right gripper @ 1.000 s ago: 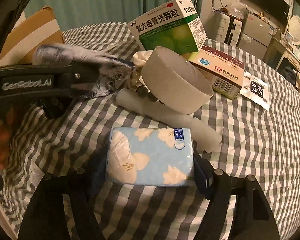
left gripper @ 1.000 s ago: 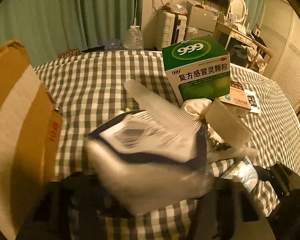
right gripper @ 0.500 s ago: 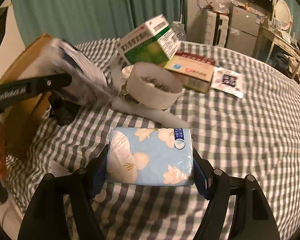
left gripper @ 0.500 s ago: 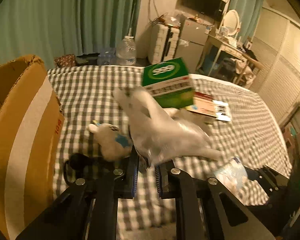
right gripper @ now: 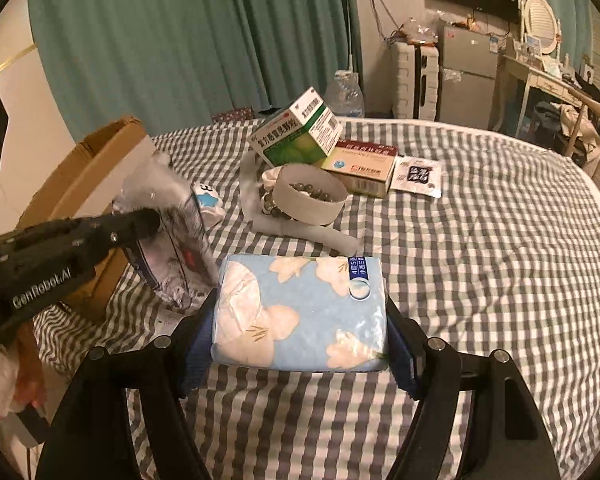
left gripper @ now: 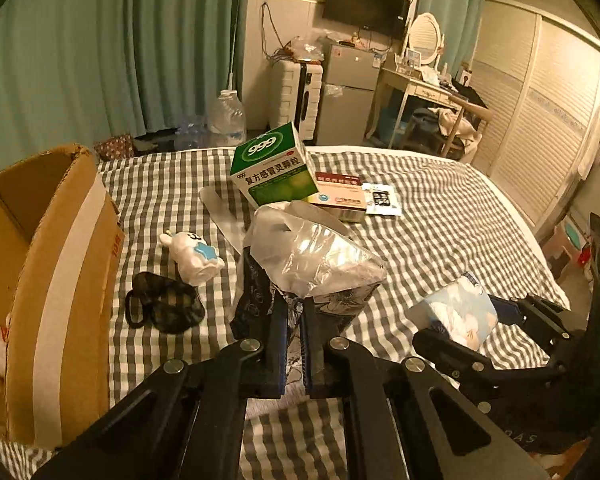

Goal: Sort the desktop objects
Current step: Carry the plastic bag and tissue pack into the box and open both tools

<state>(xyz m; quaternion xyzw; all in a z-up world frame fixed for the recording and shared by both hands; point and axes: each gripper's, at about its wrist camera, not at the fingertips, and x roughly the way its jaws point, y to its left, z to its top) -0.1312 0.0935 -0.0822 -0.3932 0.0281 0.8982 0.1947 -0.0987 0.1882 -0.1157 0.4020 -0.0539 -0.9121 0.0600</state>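
Observation:
My left gripper (left gripper: 294, 312) is shut on a crinkled plastic bag (left gripper: 312, 256) with a dark printed packet inside, held above the checked bedcover. The right wrist view shows the same bag (right gripper: 172, 240) hanging at the left. A blue tissue pack with pale flowers (right gripper: 300, 312) is clamped between the fingers of my right gripper (right gripper: 300, 322), also lifted off the cover. The pack (left gripper: 456, 308) shows at the right of the left wrist view. A green medicine box (left gripper: 272, 168) leans on a red-and-white box (left gripper: 340, 196) further back.
An open cardboard box (left gripper: 48, 280) stands at the left edge of the bed. A white plush toy (left gripper: 192, 256) and a dark checked pouch (left gripper: 164, 308) lie beside it. A paper ring with beads (right gripper: 310, 196), a white comb (right gripper: 300, 232) and a sachet (right gripper: 418, 176) lie mid-bed.
Both grippers have risen and drawn back from the pile. The left one closed on the plastic bag and lifted it, uncovering the plush toy and the pouch. The tissue pack stayed gripped.

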